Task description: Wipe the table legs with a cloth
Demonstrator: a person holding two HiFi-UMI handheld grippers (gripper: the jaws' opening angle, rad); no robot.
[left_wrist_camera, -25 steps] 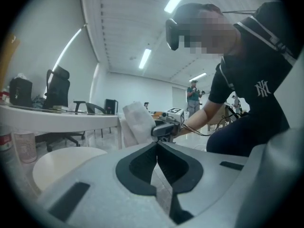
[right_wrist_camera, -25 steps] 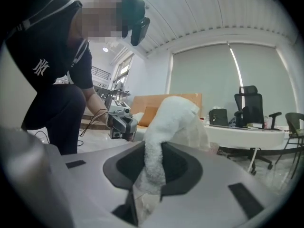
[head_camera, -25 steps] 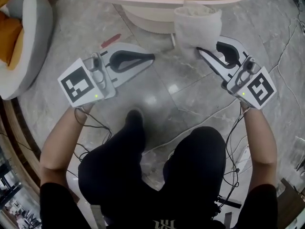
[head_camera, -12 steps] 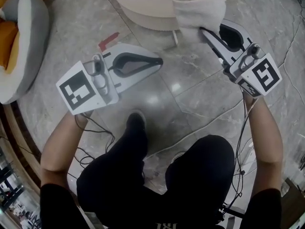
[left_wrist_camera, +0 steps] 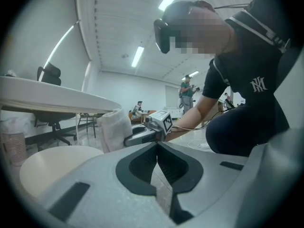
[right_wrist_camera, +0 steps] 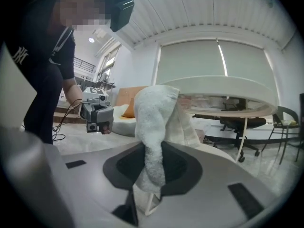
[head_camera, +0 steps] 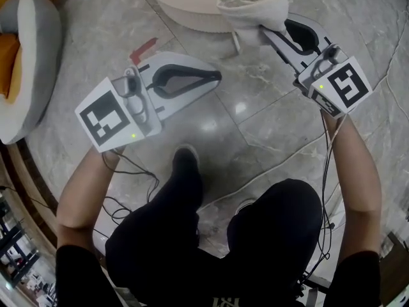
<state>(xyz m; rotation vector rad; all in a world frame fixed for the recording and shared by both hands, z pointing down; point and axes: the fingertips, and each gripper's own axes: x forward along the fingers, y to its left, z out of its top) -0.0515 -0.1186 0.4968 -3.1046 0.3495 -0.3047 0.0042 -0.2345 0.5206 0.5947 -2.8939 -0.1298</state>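
White cloth [head_camera: 252, 8]: pinched in my right gripper [head_camera: 267, 32] jaws, far right, beside desk base [head_camera: 185, 10].
Left gripper [head_camera: 216, 77]: my jaws pressed together, empty.

We note grey marble floor [head_camera: 255, 117] across head view, glossy, with light glare near centre. Red tape strip [head_camera: 144, 48] on tiles at upper left; grey-and-orange cushion seat [head_camera: 35, 56] at left edge. Cables [head_camera: 275, 171] trail across lower right. In right gripper view we see cream table [right_wrist_camera: 223, 88] (only partly in frame) at right, window with drawn blinds [right_wrist_camera: 213, 61] behind. Left gripper view: ribbed white ceiling [left_wrist_camera: 114, 27], strip lights [left_wrist_camera: 138, 56], black office chair [left_wrist_camera: 49, 75] far left.
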